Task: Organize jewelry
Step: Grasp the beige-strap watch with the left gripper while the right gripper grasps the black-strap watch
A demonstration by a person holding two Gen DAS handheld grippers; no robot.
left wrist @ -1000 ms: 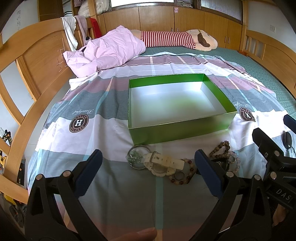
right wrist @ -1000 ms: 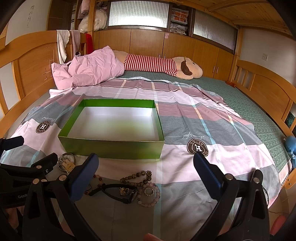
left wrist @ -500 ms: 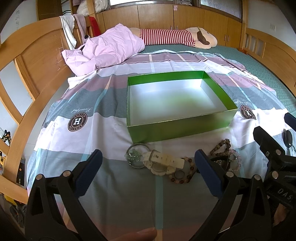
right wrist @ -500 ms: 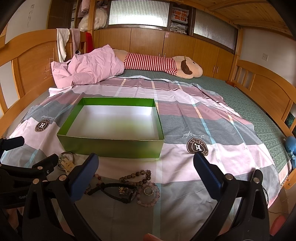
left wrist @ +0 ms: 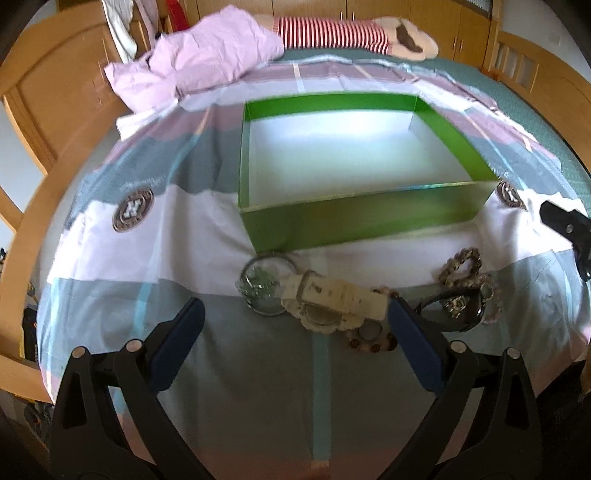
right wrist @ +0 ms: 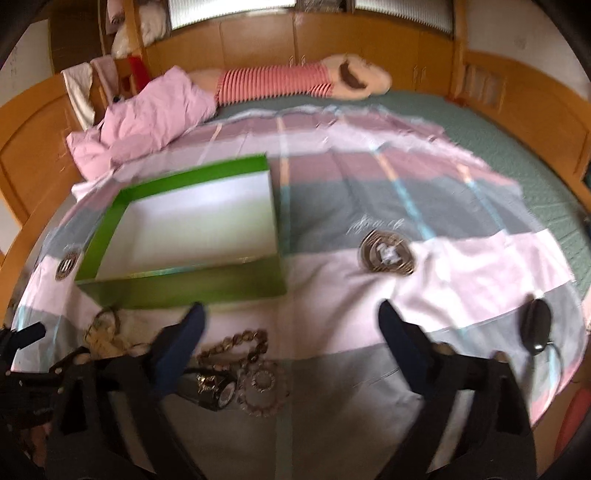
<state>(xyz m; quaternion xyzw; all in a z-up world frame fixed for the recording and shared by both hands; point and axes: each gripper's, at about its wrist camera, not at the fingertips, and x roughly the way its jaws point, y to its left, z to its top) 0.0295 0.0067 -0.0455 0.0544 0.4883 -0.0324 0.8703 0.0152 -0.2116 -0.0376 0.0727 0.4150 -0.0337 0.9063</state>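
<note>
An open, empty green box (left wrist: pixel 369 218) (right wrist: pixel 192 286) sits on the striped bedsheet. In front of it lies a pile of jewelry: a cream watch (left wrist: pixel 332 299), a clear ring-shaped bangle (left wrist: pixel 264 284), a brown bead bracelet (left wrist: pixel 461 266) (right wrist: pixel 236 341), a black watch (left wrist: pixel 458 310) (right wrist: pixel 214 387) and a pinkish bead bracelet (right wrist: pixel 264 387). My left gripper (left wrist: pixel 291 332) is open, low over the sheet, its fingers either side of the cream watch. My right gripper (right wrist: pixel 291 328) is open and empty, its left finger (right wrist: pixel 184 332) beside the bead bracelet.
A pink quilt (left wrist: pixel 195 59) and a striped plush toy (left wrist: pixel 332 31) lie at the head of the bed. Wooden bed rails (left wrist: pixel 40 155) run along both sides. A small black object with a cord (right wrist: pixel 537 326) lies on the sheet at the right.
Both grippers have dropped lower and moved forward toward the jewelry pile. The right wrist view has tilted and swung right. Both stay open and empty.
</note>
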